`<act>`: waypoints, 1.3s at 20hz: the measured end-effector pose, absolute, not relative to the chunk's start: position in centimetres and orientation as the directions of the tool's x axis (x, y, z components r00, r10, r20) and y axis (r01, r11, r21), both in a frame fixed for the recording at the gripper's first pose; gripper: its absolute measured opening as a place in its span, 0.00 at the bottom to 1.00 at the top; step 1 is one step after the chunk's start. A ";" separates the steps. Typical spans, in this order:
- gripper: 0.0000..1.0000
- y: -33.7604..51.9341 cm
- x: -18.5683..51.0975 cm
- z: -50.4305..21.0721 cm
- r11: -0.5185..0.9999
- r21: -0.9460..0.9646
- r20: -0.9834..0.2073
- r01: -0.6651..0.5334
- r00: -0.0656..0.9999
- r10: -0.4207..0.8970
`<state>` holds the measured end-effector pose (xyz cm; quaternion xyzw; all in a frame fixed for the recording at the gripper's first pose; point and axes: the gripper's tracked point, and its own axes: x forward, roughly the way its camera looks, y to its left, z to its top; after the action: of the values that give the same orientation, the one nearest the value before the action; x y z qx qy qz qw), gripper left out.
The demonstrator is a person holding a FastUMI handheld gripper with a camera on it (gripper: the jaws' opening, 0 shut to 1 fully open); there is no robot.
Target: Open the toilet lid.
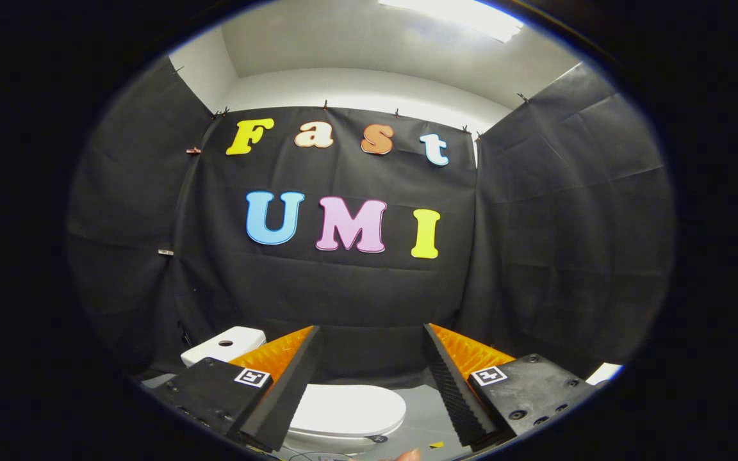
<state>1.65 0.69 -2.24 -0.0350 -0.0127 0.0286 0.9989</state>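
A white toilet sits low on the floor, below and between my fingers. Its lid [346, 408] lies flat and closed over the bowl. The white tank [225, 344] stands behind it, partly hidden by my left finger. My gripper [372, 333] hangs well above the toilet, open, with a wide gap between its fingers and nothing in it. The fingertips point at the black cloth wall rather than at the lid.
Black cloth walls [567, 224] close the booth at the back and on both sides. The grey floor [423, 419] shows to the right of the toilet. A small white object [605, 372] lies at the far right. A fingertip of a person [407, 455] shows below the toilet.
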 end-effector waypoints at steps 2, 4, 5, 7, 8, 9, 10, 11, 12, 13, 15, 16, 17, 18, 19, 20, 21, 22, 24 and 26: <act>0.98 0.6 2.5 -3.6 0.996 -0.071 0.025 -0.062 0.998 0.064; 0.98 0.3 3.6 -6.2 0.993 -0.093 -0.007 -0.068 0.998 0.068; 0.98 -0.1 4.2 -7.6 0.992 -0.106 -0.024 -0.066 0.998 0.064; 0.98 -0.1 5.1 -10.2 0.991 -0.091 -0.058 -0.094 0.994 0.089; 0.98 -0.2 5.6 -11.4 0.992 -0.070 -0.070 -0.104 0.993 0.100; 0.98 -0.3 6.0 -12.7 0.992 -0.045 -0.078 -0.114 0.991 0.110; 0.98 -0.5 6.6 -13.8 0.992 -0.020 -0.085 -0.125 0.989 0.123; 0.98 -0.7 7.1 -15.0 0.990 0.006 -0.097 -0.138 0.986 0.138; 0.98 -0.8 7.5 -16.1 0.988 0.036 -0.103 -0.153 0.982 0.156; 0.98 -0.9 7.9 -17.3 0.983 0.076 -0.112 -0.170 0.978 0.178; 0.99 -1.1 8.3 -19.3 0.967 0.160 -0.122 -0.199 0.968 0.219; 0.99 -1.4 8.7 -20.7 0.959 0.199 -0.135 -0.203 0.963 0.232; 0.98 -1.8 8.9 -22.2 0.951 0.234 -0.155 -0.202 0.958 0.242; 0.98 -2.2 9.3 -23.8 0.943 0.264 -0.180 -0.201 0.951 0.253; 0.98 -2.5 9.5 -25.5 0.934 0.297 -0.204 -0.200 0.942 0.266; 0.98 -2.7 9.5 -27.1 0.919 0.337 -0.227 -0.204 0.930 0.289; 0.98 -2.8 9.4 -29.0 0.901 0.378 -0.249 -0.211 0.914 0.319; 0.98 -2.9 9.2 -31.1 0.884 0.418 -0.275 -0.212 0.898 0.345; 0.98 -3.7 9.1 -35.9 0.861 0.472 -0.346 -0.188 0.859 0.377; 0.98 -5.1 9.2 -40.2 0.850 0.509 -0.424 -0.138 0.819 0.387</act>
<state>9.21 -5.08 -40.20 0.2345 0.2654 0.1418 0.9244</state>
